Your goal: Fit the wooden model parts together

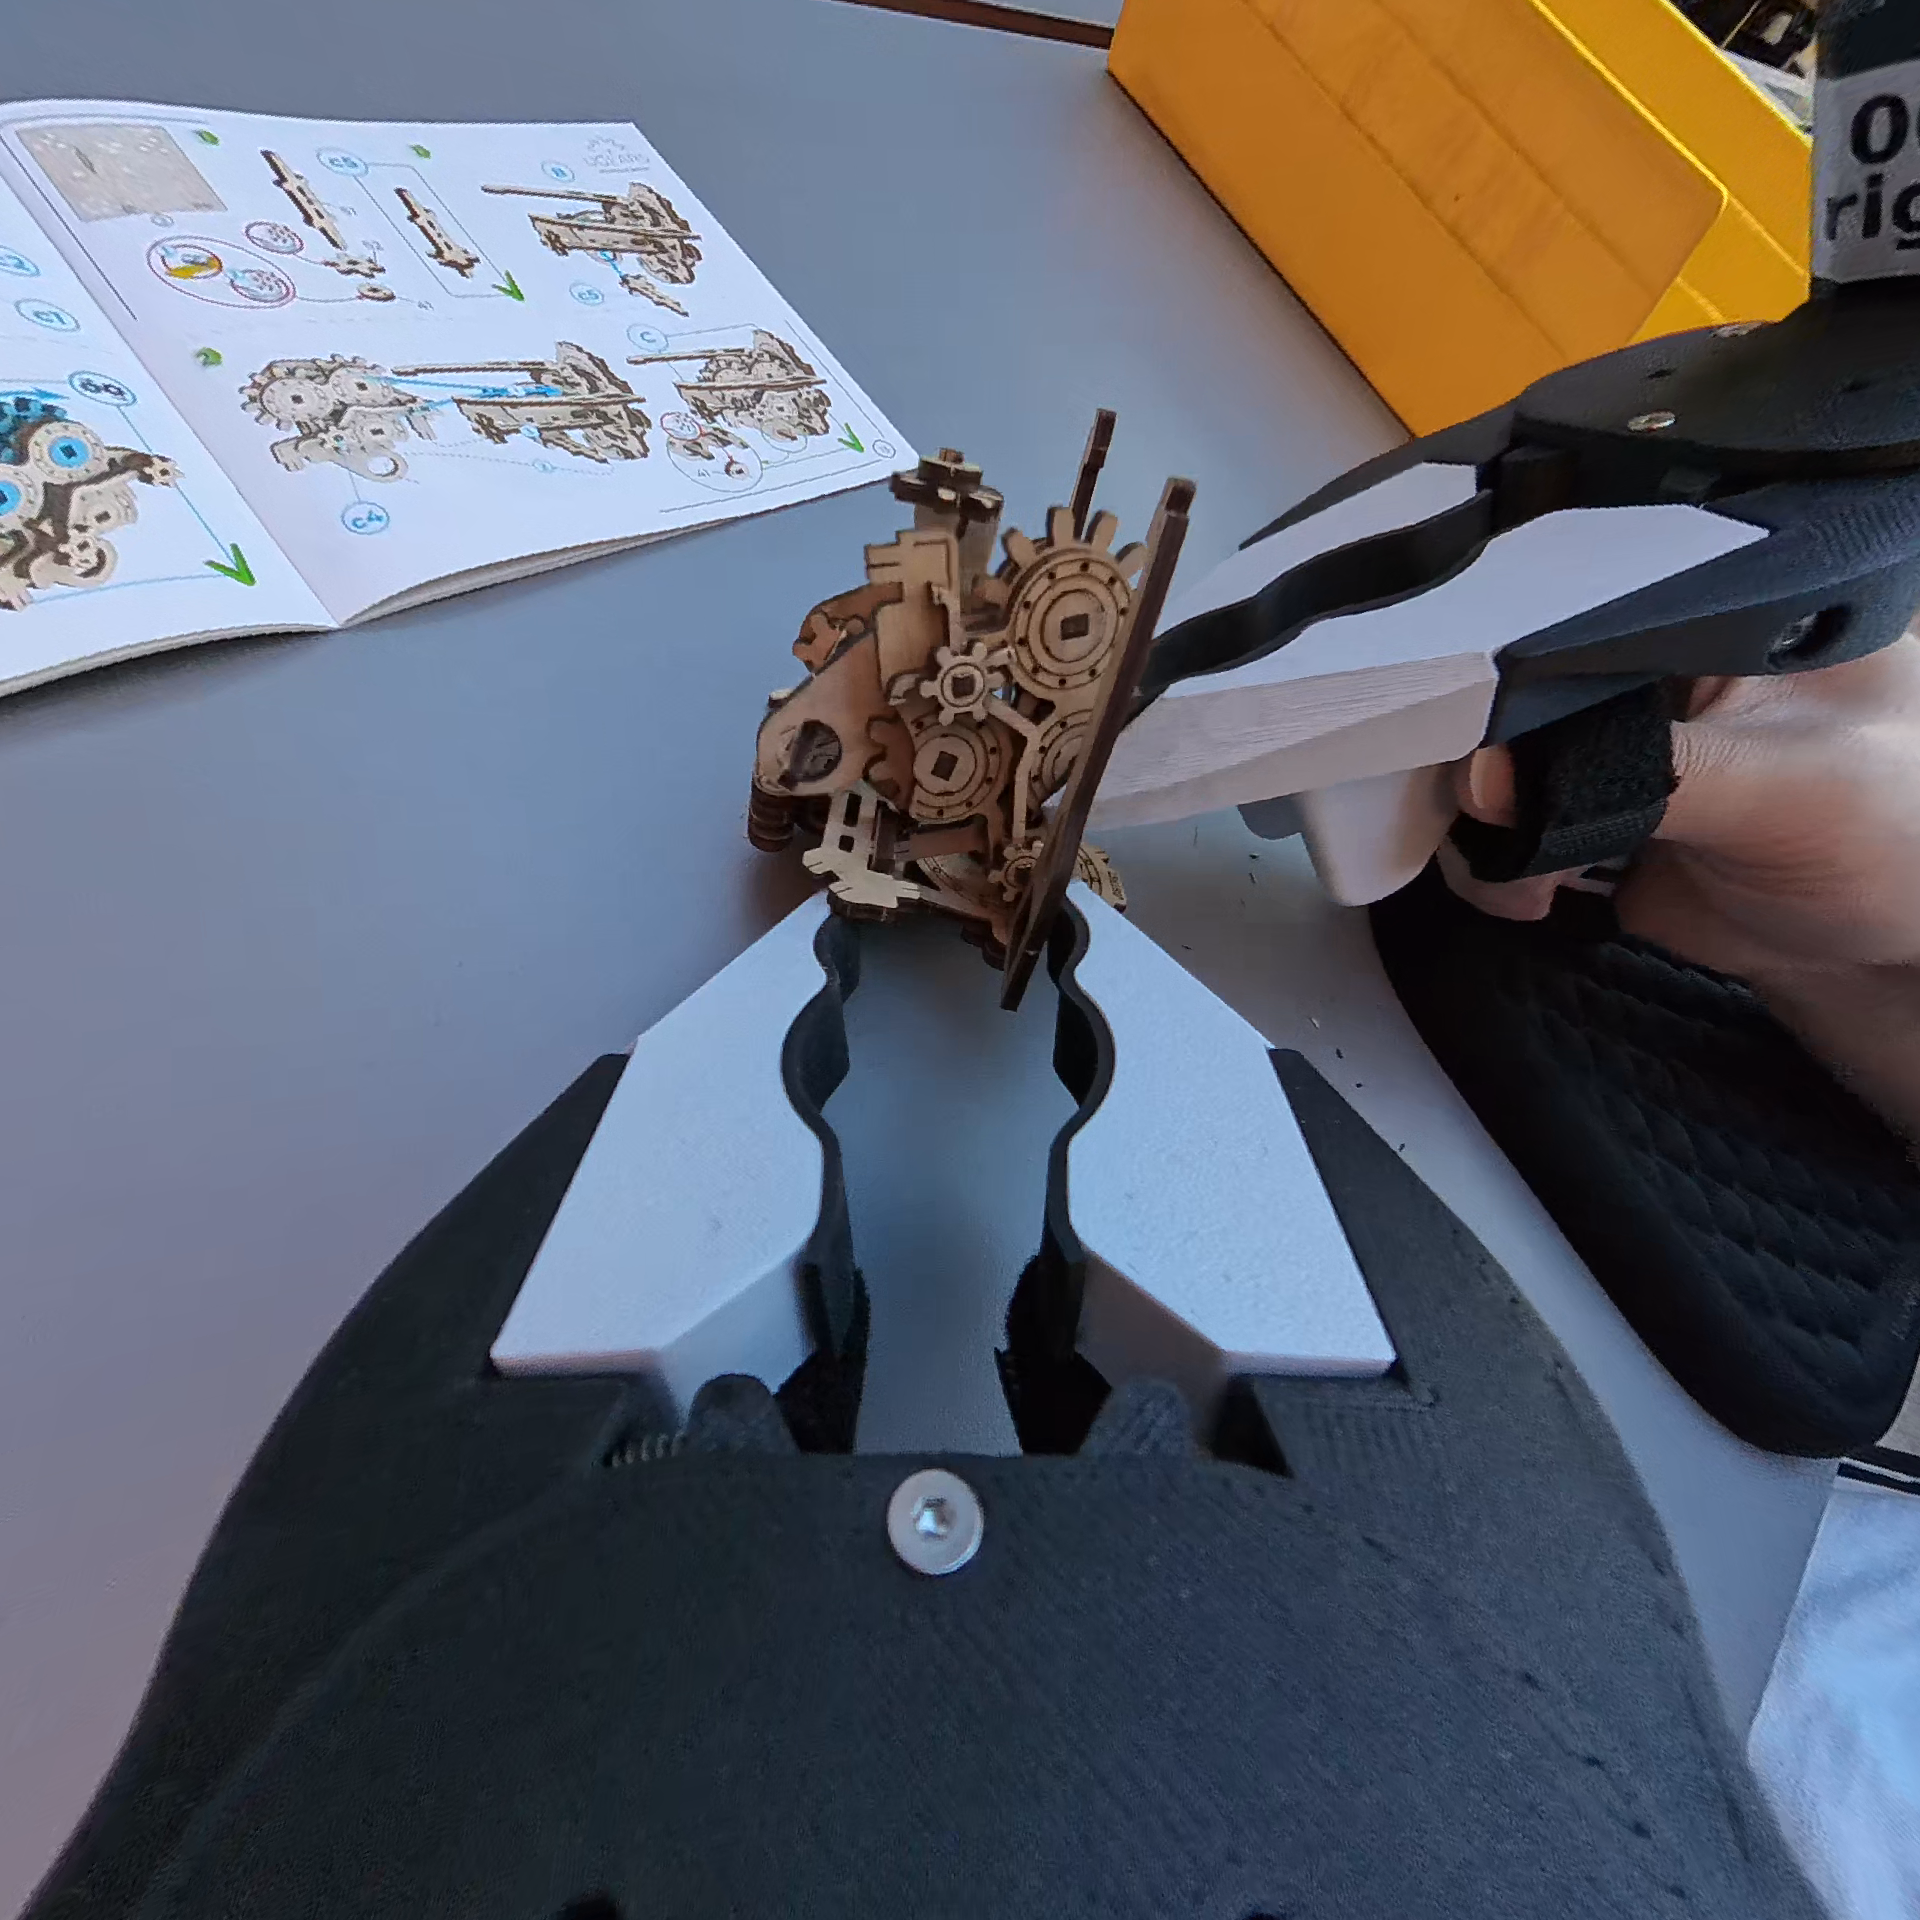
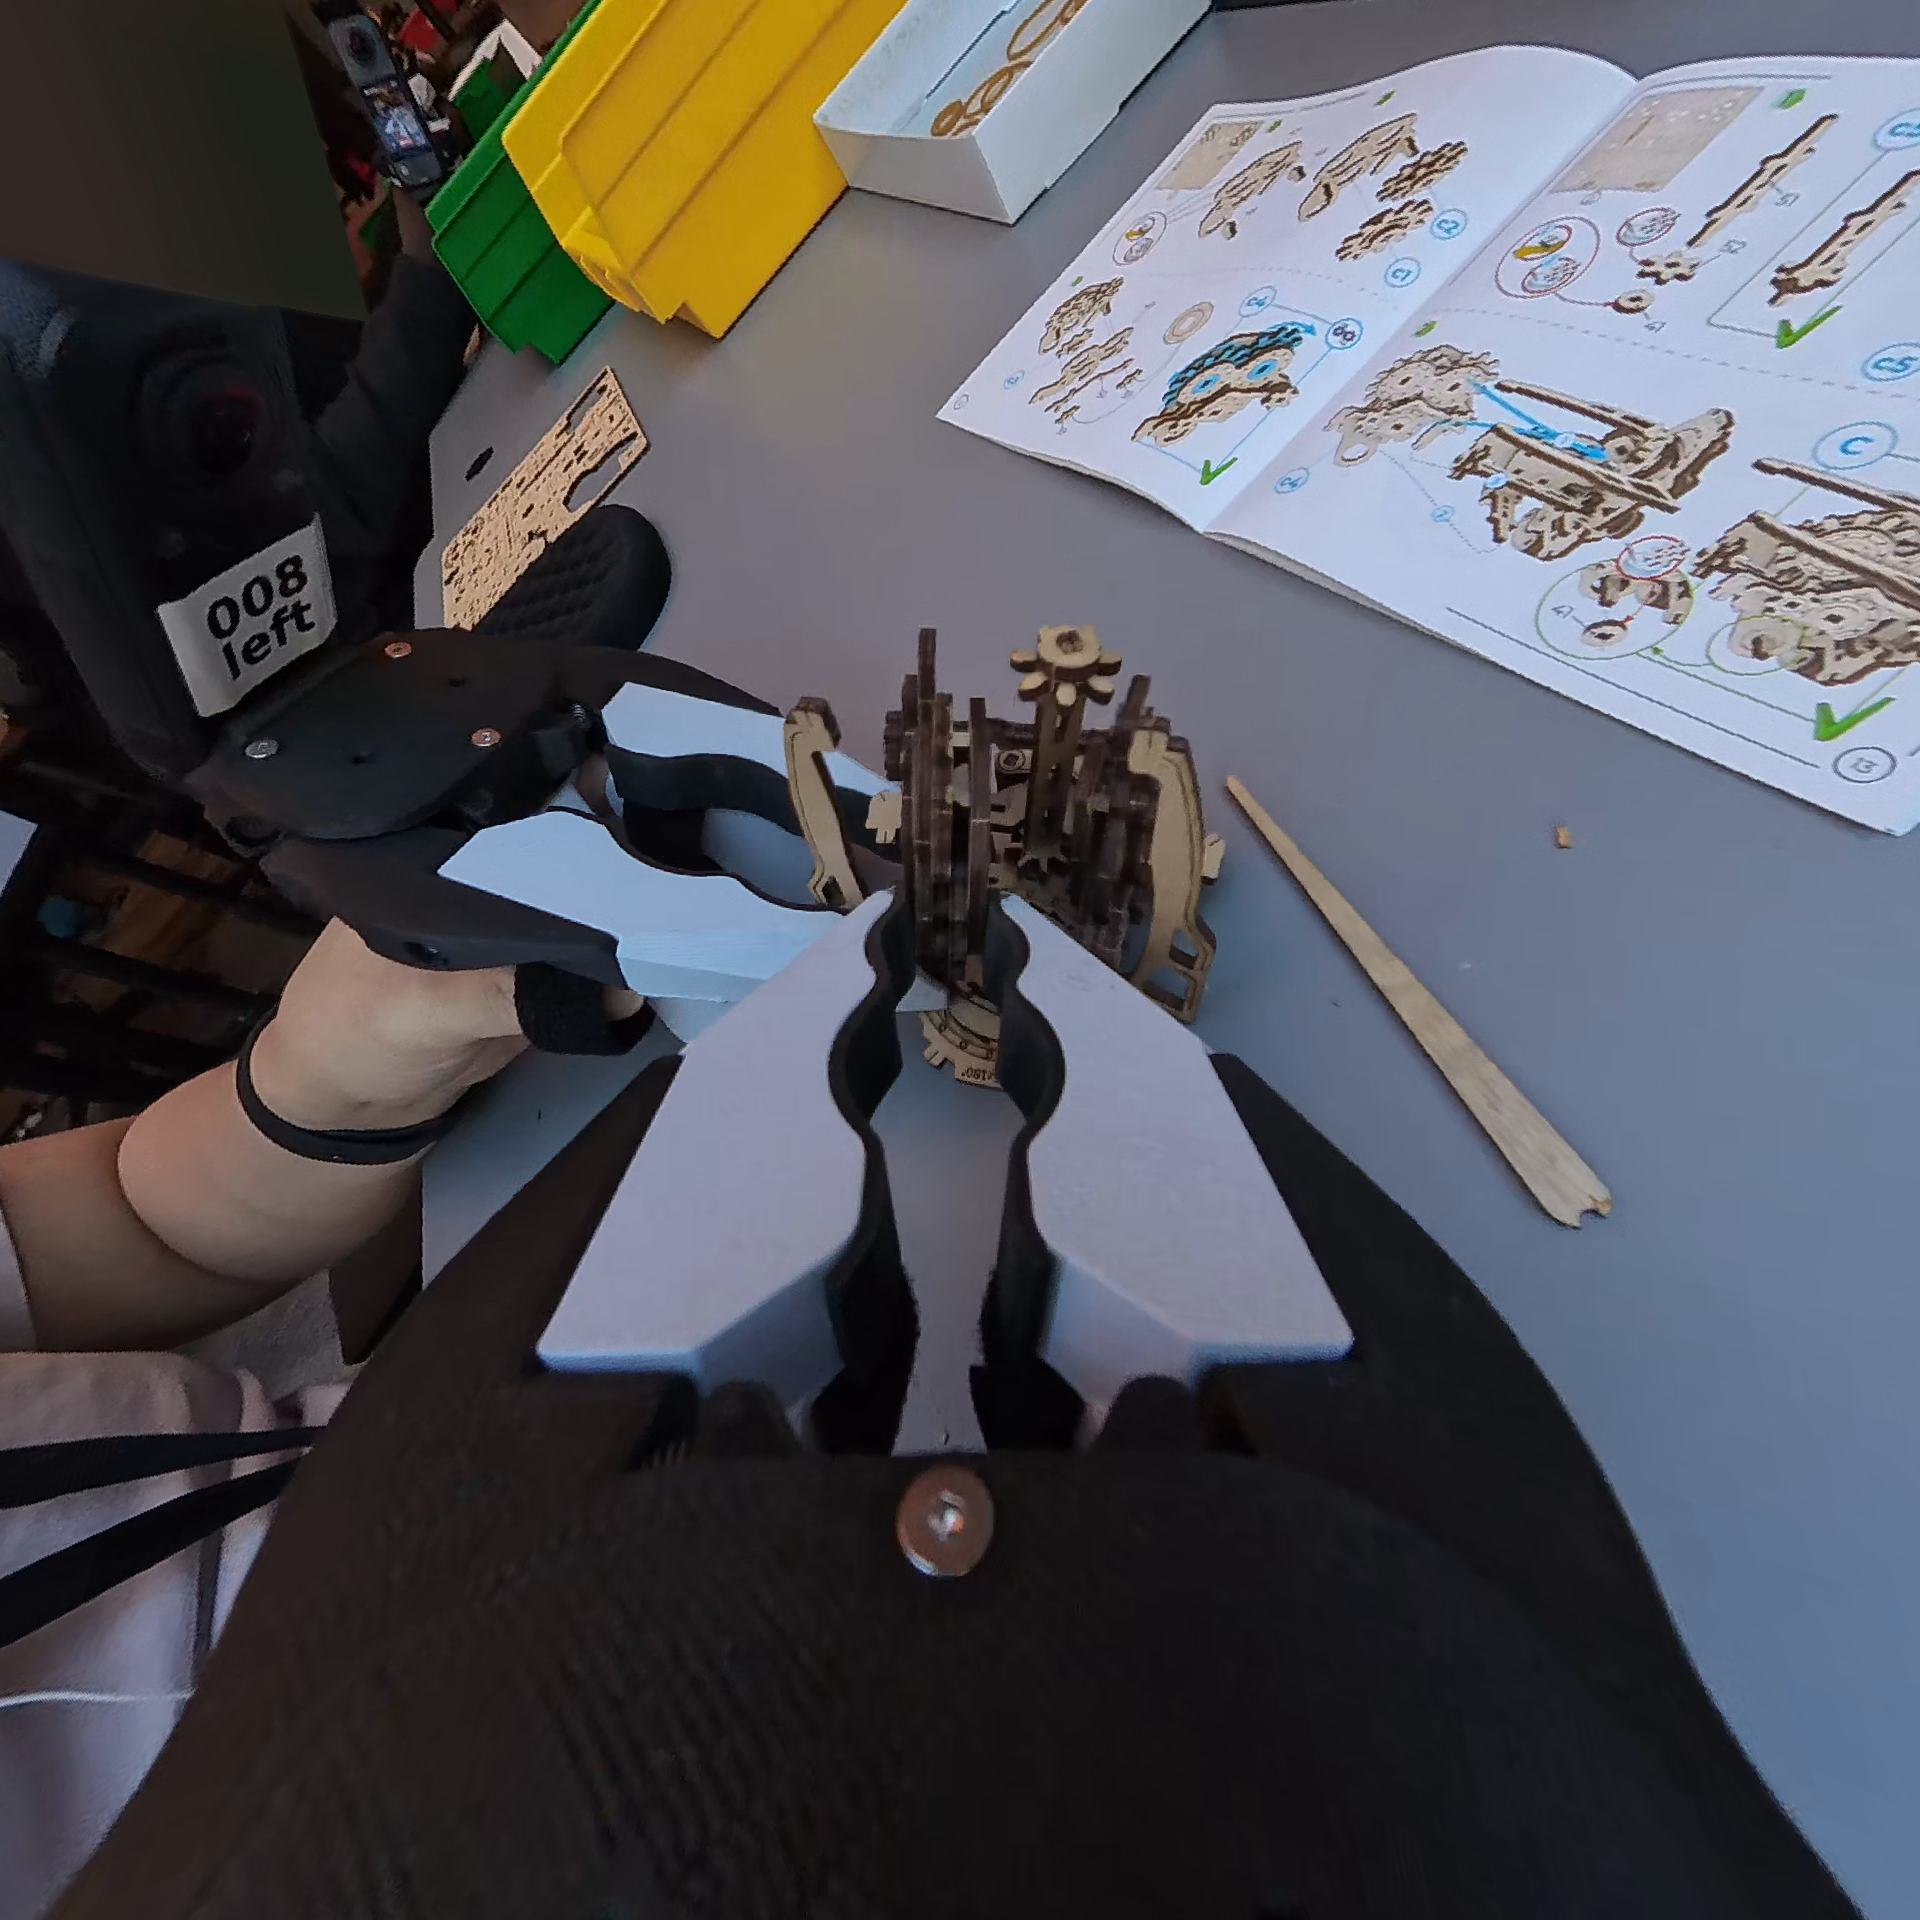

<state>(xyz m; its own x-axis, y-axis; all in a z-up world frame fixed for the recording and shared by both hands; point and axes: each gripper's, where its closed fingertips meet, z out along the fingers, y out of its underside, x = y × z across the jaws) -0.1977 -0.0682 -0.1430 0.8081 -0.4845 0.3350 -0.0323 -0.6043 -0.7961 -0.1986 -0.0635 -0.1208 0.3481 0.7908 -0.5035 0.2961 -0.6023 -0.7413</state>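
Note:
A partly built wooden model (image 1: 956, 707) of gears and laser-cut plates stands on the grey table (image 1: 416, 935). In the left wrist view, my left gripper (image 1: 956, 920) has its fingers spread around the model's lower end and grips it. My right gripper (image 1: 1143, 686) comes in from the right and clamps the model's dark side plate. In the right wrist view, my right gripper (image 2: 953, 914) is shut on a stack of gear plates of the model (image 2: 1039, 821). My left gripper (image 2: 831, 842) holds the model's light side frame from the left.
An open instruction booklet (image 1: 416, 343) (image 2: 1507, 343) lies beyond the model. A thin wooden stick (image 2: 1423, 1018) lies right of it. A yellow bin (image 2: 707, 135), a green bin (image 2: 509, 260), a white box (image 2: 997, 114) and a wooden parts sheet (image 2: 540, 488) sit at the back left. My right tips are roughly 8 cm from the thin wooden stick (image 2: 1423, 1018).

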